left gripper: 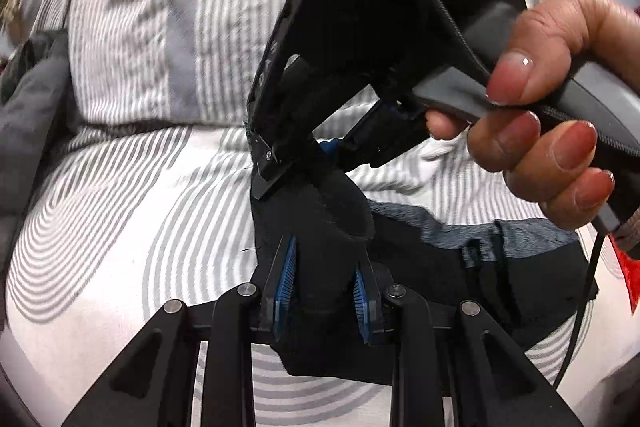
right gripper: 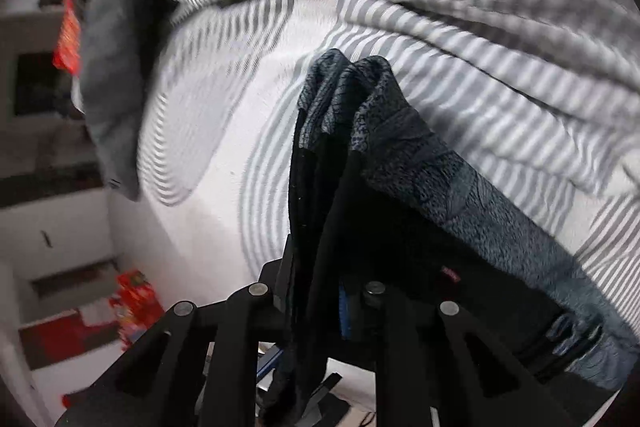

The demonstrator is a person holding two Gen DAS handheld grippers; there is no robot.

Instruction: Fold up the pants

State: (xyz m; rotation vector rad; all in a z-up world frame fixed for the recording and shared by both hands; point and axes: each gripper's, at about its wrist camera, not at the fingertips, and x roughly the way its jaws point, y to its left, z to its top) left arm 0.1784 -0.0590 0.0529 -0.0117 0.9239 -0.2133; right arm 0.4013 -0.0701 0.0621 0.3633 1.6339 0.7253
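Note:
Black pants [left gripper: 420, 267] with a heathered grey waistband [left gripper: 448, 229] lie partly on a bed and are lifted at one end. At the bottom of the left wrist view, my left gripper [left gripper: 326, 259] is shut on a bunched fold of the black cloth, which sits between its blue pads [left gripper: 286, 275]. Just beyond it, a hand [left gripper: 552, 131] holds my right gripper [left gripper: 306, 165], and its tips pinch the same raised fold. In the right wrist view, the pants [right gripper: 320, 195] hang bunched between the fingers of the right gripper [right gripper: 316, 275]. The waistband [right gripper: 472, 203] trails to the right there.
The bed sheet [left gripper: 120, 211] is white with grey curved stripes. A striped cover [left gripper: 140, 27] is heaped at the far side. A dark grey garment [left gripper: 28, 131] lies at the left edge, also visible as the grey garment [right gripper: 112, 95]. Shelves with red items [right gripper: 132, 299] stand beside the bed.

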